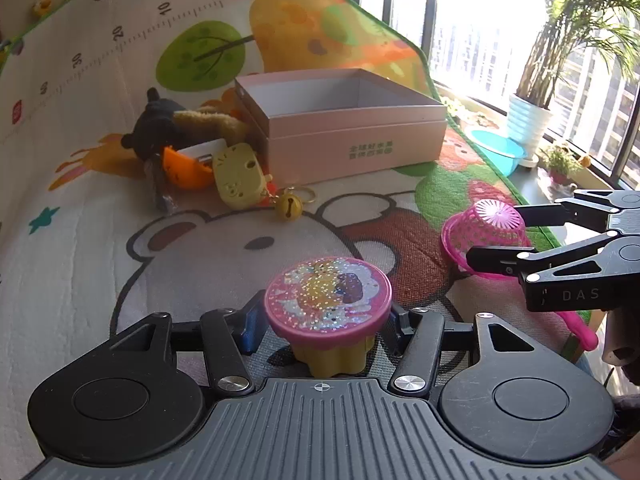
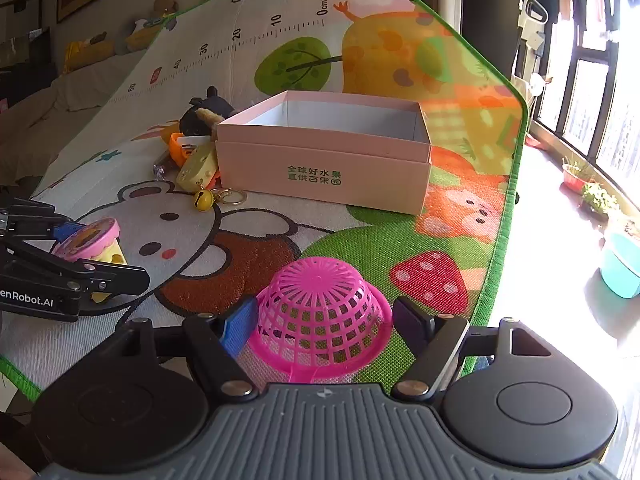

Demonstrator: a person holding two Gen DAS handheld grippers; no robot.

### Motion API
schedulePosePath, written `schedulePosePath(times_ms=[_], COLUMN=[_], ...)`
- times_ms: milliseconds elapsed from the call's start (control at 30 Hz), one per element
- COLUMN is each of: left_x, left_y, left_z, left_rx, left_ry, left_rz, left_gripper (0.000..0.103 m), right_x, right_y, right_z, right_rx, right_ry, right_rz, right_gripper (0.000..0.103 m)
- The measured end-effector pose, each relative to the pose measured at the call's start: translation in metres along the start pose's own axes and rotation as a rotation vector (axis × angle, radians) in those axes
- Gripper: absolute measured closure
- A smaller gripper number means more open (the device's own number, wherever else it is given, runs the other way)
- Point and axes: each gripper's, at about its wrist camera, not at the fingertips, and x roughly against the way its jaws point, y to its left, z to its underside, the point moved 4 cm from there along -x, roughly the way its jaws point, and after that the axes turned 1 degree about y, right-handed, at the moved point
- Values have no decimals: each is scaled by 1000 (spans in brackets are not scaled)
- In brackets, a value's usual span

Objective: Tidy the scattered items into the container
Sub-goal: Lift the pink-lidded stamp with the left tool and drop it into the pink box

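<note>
Closest in, the left tool [image 1: 326, 322] is clamped on a little toy cup [image 1: 328, 312] with a glittery pink lid and yellow base, sitting on the cartoon play mat [image 1: 80, 272]. Next to it the right tool [image 2: 324, 326] straddles an upside-down pink mesh basket [image 2: 320, 312]; can't tell if the pads actually press on it, the right one looks slightly off the rim. Further back there's a pile of bits touching each other: yellow bell keyring [image 1: 286, 204], a pale yellow toy [image 1: 236, 178], something orange [image 1: 182, 168], a dark plush [image 1: 158, 126]. Right beside that sits the open pink box [image 1: 352, 136], its bottom hidden from here.
</note>
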Motion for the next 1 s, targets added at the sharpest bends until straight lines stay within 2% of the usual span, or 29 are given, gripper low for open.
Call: schedulePosePath(times_ms=[167,467,767,1000], left_x=[-4,-2,0,3], left_y=[0,-3,-5,-9], left_z=[0,3,3,-9], left_rx=[-8,-24,-25,-42], left_ry=[8,8,-2,-17], left_rz=[-8,-19,-3,14], left_gripper=[38,43,43,43], right_x=[2,1,1,2], right_y=[3,0,-1,-7], right_z=[2,1,0,-4], right_rx=[26,7,5,-5], right_ry=[-10,-1,7,7], right_rz=[6,-5,-10,-8], right_gripper=[28,28,28,28])
